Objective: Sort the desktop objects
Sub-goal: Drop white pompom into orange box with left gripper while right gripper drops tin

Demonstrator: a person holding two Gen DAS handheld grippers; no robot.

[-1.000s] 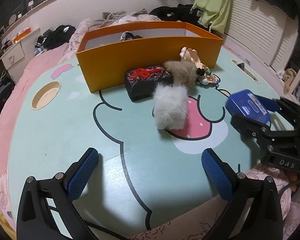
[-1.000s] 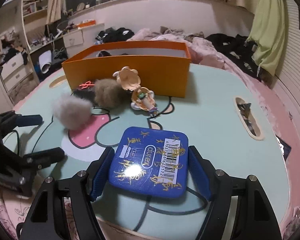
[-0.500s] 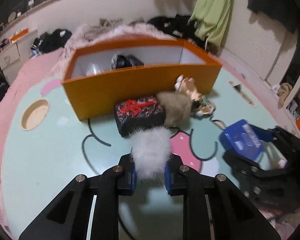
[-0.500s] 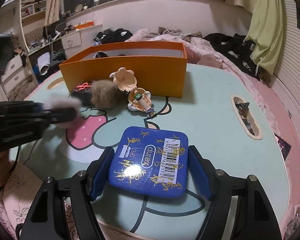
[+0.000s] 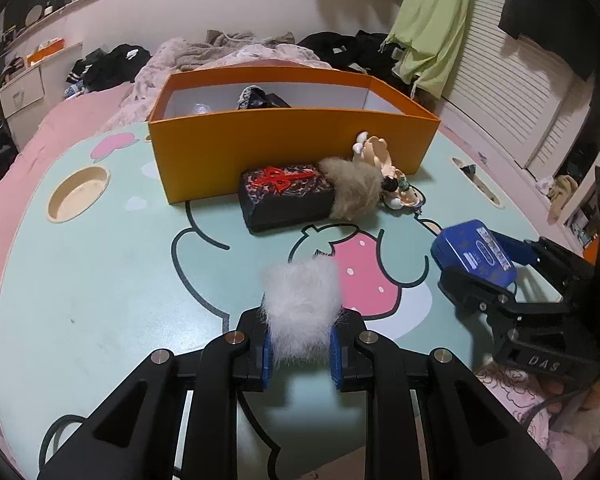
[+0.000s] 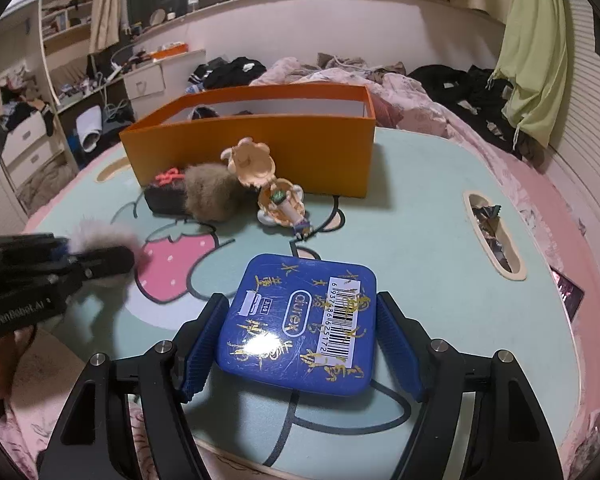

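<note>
Broadly, the mint desk (image 5: 100, 280) carries an orange box (image 5: 292, 148) at its far side; only the left view looks into it, at dark items inside. Before it lie a black case (image 5: 284, 196), a brown pompom (image 5: 354, 192) and a shell toy (image 6: 272, 184). The right hand-held gripper (image 6: 300, 340) clamps a blue tin (image 6: 300, 320), whose barcode only its own view shows. The left hand-held gripper (image 5: 300, 354) pinches a white pompom (image 5: 302, 304).
</note>
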